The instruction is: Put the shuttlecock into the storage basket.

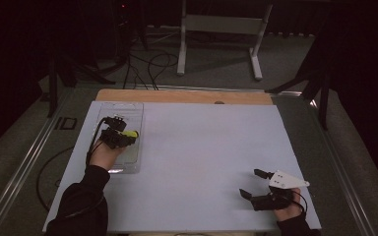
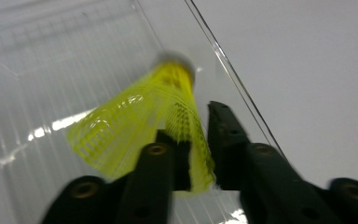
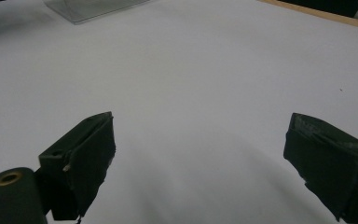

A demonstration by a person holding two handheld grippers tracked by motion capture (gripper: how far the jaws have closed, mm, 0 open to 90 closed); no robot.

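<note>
High view: my left tongs (image 1: 122, 132) pinch 1 yellow shuttlecock (image 2: 142, 128) over a clear tray (image 1: 128, 164) on the counter (image 1: 202, 147); my right tongs (image 1: 255, 183), jaws apart, rest well apart.

Bare white bench (image 1: 197, 152) is lying open across the middle and right, giving free passage there. At the left, a clear plastic tray (image 1: 134, 162) is standing in the way, with a yellow shuttlecock (image 2: 135, 121) occupying it.
</note>
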